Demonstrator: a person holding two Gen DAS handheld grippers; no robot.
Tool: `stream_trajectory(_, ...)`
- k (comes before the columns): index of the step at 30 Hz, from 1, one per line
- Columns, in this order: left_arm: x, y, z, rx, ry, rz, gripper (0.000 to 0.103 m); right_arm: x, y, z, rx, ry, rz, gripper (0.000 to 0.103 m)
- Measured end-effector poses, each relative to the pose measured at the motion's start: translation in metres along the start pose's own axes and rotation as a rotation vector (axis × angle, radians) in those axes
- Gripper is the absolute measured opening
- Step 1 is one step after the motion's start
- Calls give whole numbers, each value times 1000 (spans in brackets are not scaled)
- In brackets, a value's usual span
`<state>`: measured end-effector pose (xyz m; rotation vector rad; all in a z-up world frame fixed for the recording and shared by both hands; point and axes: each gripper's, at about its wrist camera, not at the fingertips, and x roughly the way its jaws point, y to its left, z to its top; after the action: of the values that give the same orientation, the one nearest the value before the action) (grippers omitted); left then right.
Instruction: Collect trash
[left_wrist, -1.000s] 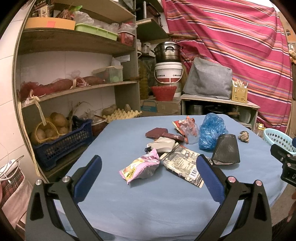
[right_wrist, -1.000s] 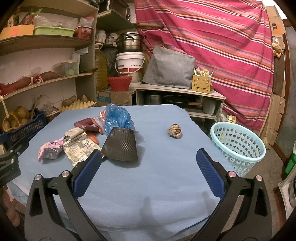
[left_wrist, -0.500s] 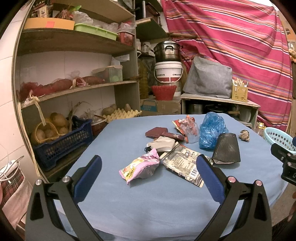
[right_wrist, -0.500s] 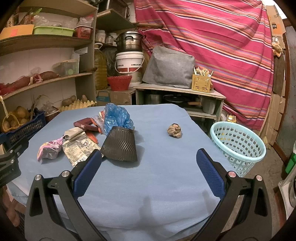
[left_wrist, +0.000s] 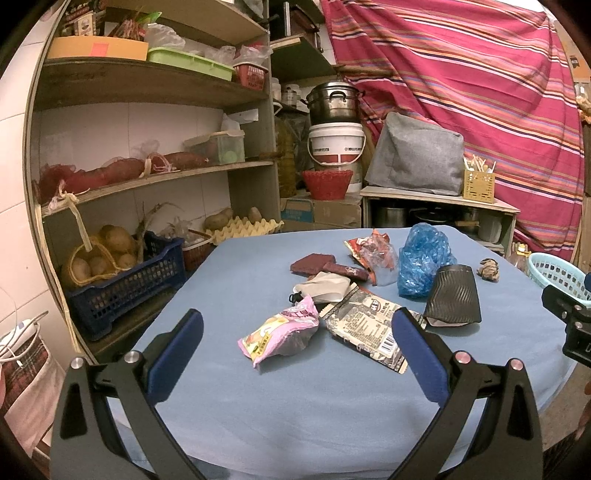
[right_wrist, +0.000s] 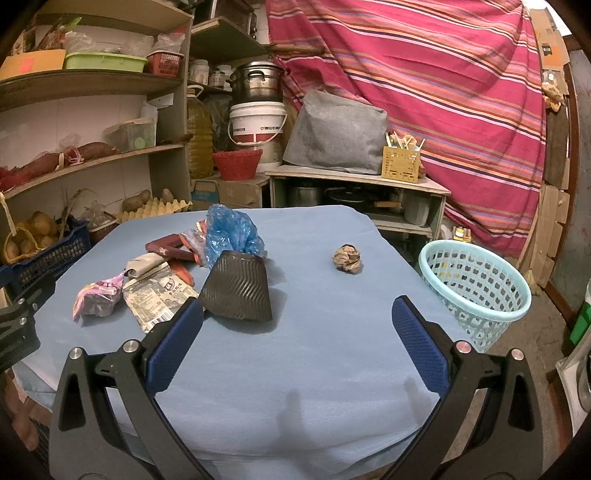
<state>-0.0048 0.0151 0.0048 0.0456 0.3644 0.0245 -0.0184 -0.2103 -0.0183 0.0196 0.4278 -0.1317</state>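
Left gripper (left_wrist: 295, 349) poised low over the near edge of the blue-covered worktop (left_wrist: 295, 406), fingers (left_wrist: 175, 354) spread wide with nothing between them. Right gripper (right_wrist: 295, 347) likewise agape and empty, hovering above bare cloth.

Trash heaped toward the middle and far left of the worktop: pink snack packet (left_wrist: 282, 332) nearest the left gripper, just beside a printed foil wrapper (left_wrist: 365, 328) whose right end is partly masked by the left gripper's right finger. Behind these, a pale crumpled wrapper (left_wrist: 325, 286), two dark red bars (left_wrist: 327, 267), a red-and-clear wrapper (left_wrist: 373, 254) and a blue plastic bag (left_wrist: 421, 258), overlapping so edges are hard to separate. Black ribbed cup (right_wrist: 238, 291) lying on its side, touching the blue bag's front; mouth turned away in the right view, inside unseen. Crumpled paper ball (right_wrist: 347, 258) alone, well apart to the right.

Light blue basket (right_wrist: 476, 288) on the floor off the worktop's right edge, contents not discernible; only its rim cut in at the left view's border.
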Motion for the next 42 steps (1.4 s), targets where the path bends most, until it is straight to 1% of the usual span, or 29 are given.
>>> stream_trajectory(21,0,-3,-1,4,1,-1,99,1,-2,0,4,-3,2,99)
stream_trajectory(28,0,-1,-1,4,4,-1,100,2,-1,0,-1,-10,0,99)
stream_trajectory(32,4,8,-1,5,16,0,100,3,-2,1,0,-16,-5,99)
stream_trajectory(36,5,10,-1,7,21,4,100,5,-5,1,13,-18,5,99)
stream_trajectory(40,13,14,0,22,33,23,100,7,-8,6,32,-34,40,99)
stream_trajectory(42,19,16,4,31,37,32,100,15,-7,12,12,-11,35,99)
